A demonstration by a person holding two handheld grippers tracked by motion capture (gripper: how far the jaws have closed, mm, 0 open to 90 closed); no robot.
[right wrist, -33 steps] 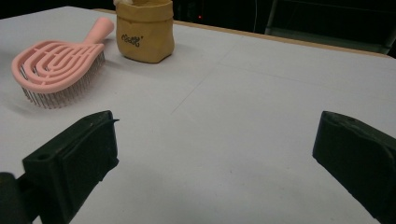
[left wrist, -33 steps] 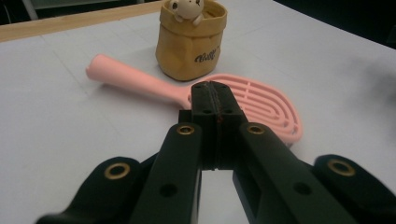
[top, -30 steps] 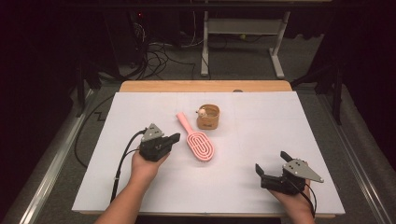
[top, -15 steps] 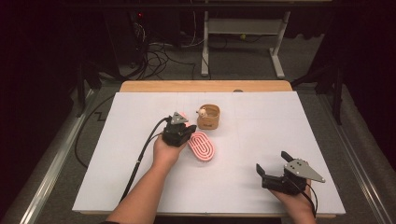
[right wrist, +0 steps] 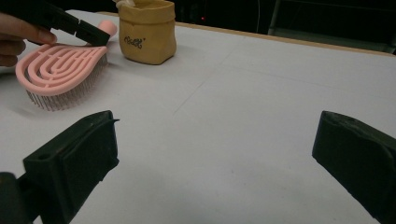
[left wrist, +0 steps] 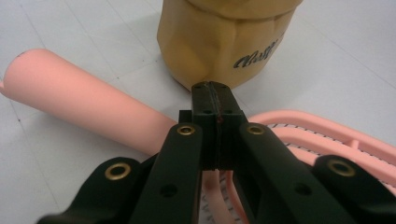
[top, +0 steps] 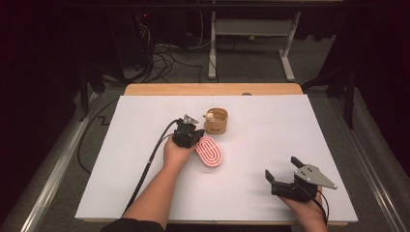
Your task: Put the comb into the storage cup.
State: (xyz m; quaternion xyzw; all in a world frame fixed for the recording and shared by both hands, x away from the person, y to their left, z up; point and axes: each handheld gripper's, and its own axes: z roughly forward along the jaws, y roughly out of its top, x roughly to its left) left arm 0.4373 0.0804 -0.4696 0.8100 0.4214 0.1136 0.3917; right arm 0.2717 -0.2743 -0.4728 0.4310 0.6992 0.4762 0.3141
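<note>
The pink brush (top: 210, 151) lies flat near the middle of the table (top: 290, 125), a little toward the left edge. Its long axis runs slantwise: the oval head points toward the near right corner, and the handle (left wrist: 88, 107) points toward the far left corner. In the right gripper view the bristles face down on the white surface. Just beside the handle, on the far side, stands a tan pouch (top: 216, 121).

The left gripper (top: 191, 133) hovers over the place where handle and head meet. Its jaws are pressed together with nothing between them, so the brush is not yet gripped. I judge this step to be the approach. The next move needs the jaws to part, come down on both sides of the handle, and then squeeze it.

The right gripper (top: 283, 174) rests near the near right corner, well apart from the brush, its jaws wide and empty.
</note>
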